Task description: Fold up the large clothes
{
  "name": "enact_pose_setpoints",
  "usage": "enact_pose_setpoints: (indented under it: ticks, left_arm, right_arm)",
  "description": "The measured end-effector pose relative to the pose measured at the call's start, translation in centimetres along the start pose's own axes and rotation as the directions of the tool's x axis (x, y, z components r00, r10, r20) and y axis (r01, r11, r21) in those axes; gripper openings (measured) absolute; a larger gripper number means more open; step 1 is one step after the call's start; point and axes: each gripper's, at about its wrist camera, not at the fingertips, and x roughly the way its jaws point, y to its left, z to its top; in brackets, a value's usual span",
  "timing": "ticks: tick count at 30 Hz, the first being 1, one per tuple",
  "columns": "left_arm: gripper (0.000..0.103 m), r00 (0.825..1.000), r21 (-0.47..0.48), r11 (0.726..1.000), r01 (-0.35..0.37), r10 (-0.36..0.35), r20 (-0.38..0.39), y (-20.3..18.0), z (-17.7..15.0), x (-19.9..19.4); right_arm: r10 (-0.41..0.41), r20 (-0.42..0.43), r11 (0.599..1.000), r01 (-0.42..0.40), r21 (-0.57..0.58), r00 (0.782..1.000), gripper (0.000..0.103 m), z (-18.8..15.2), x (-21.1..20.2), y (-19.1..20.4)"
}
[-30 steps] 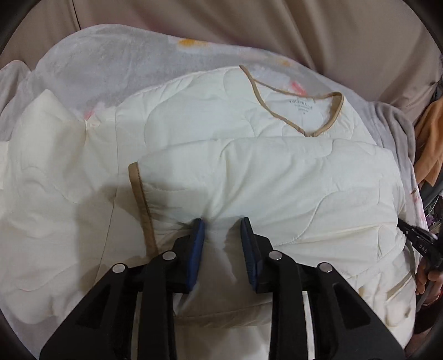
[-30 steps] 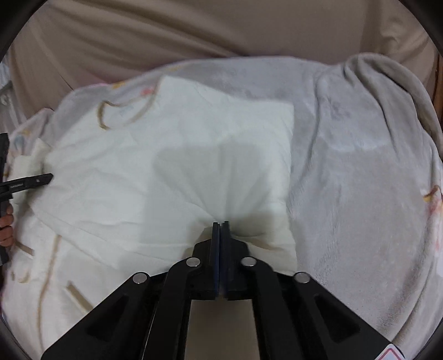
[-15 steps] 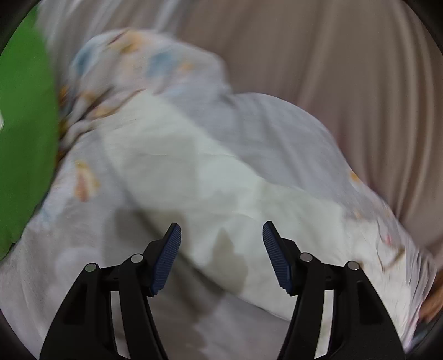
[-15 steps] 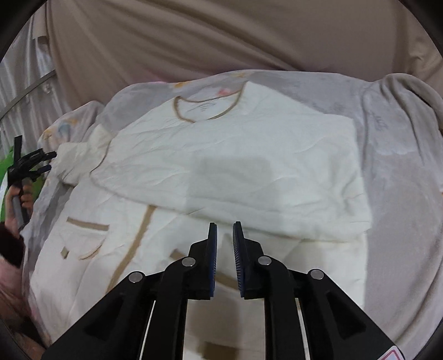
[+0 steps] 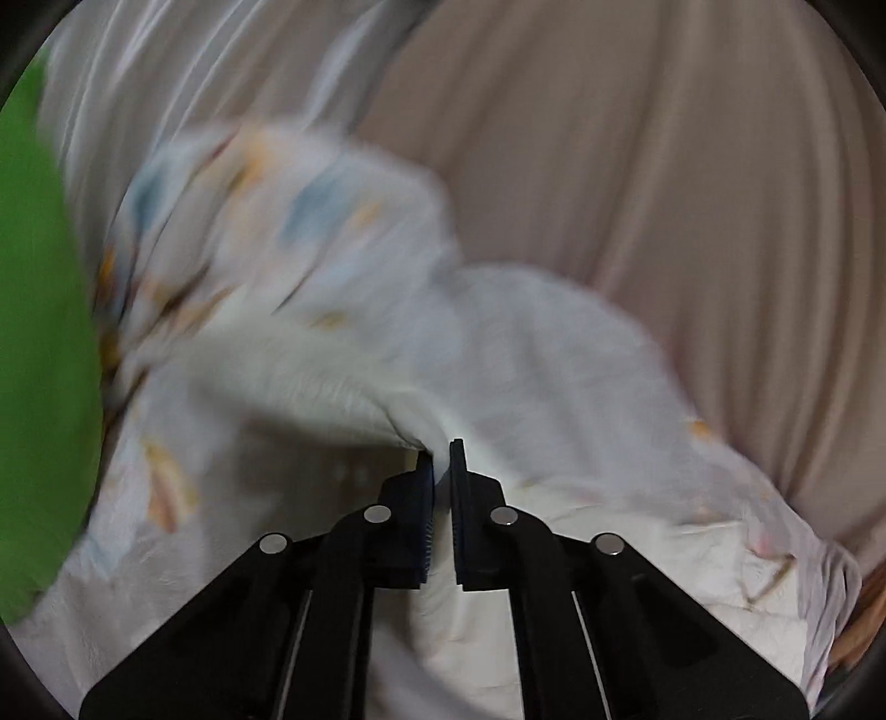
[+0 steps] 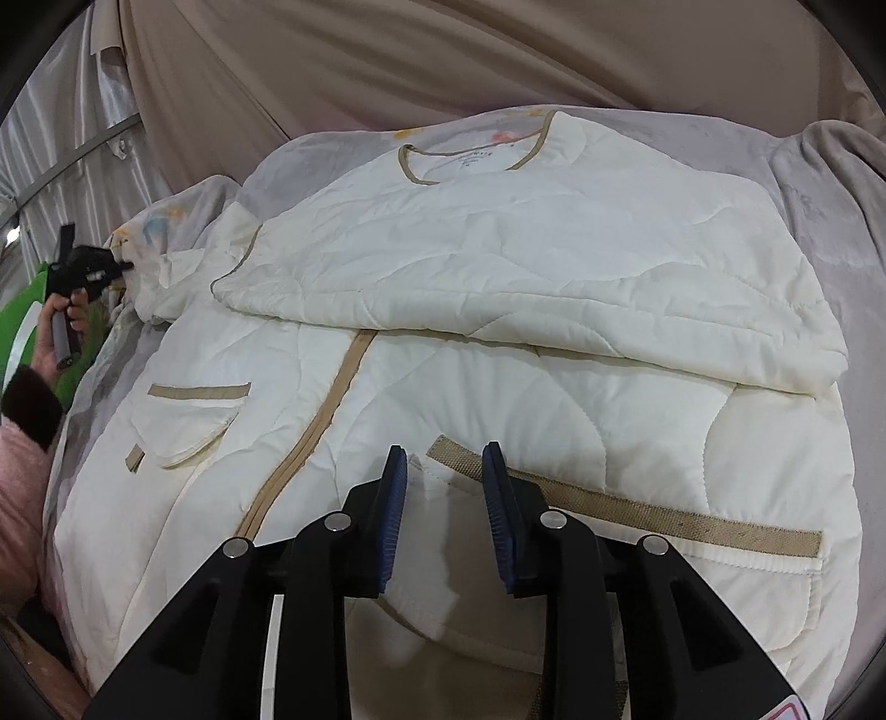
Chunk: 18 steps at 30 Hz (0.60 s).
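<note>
A cream quilted jacket (image 6: 498,310) with tan trim lies on a grey blanket, its right sleeve folded across the chest. My right gripper (image 6: 443,471) is open just above the jacket's lower front, near a tan pocket band (image 6: 637,512). My left gripper (image 5: 441,459) is shut on the end of the jacket's left sleeve (image 5: 310,376); the view is blurred. In the right wrist view the left gripper (image 6: 119,267) shows at the far left, pinching the sleeve (image 6: 166,288).
A grey blanket (image 6: 819,183) with coloured prints covers the surface. Beige curtains (image 6: 443,50) hang behind. A green object (image 5: 39,360) stands at the left. The person's pink-sleeved arm (image 6: 22,471) is at the left edge.
My left gripper left the folded sleeve, swung left, and shut on the other sleeve's end. My right gripper let go of the fabric, opened, and drew back over the jacket's lower front.
</note>
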Motion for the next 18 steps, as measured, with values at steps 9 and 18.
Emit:
enact_pose_setpoints:
  ticks: [9, 18]
  left_arm:
    - [0.005, 0.902, 0.547, 0.740, 0.391, -0.425, -0.070, -29.0, -8.8, -10.2]
    - [0.020, 0.855, 0.660, 0.566, 0.493, -0.178, -0.486, -38.1, -29.6, -0.1]
  right_arm:
    - [-0.003, 0.026, 1.000, 0.004, -0.024, 1.000, 0.038, -0.3, -0.4, 0.5]
    - [0.043, 0.083, 0.992, -0.053, 0.111, 0.996, 0.047, -0.9, -2.6, -2.2]
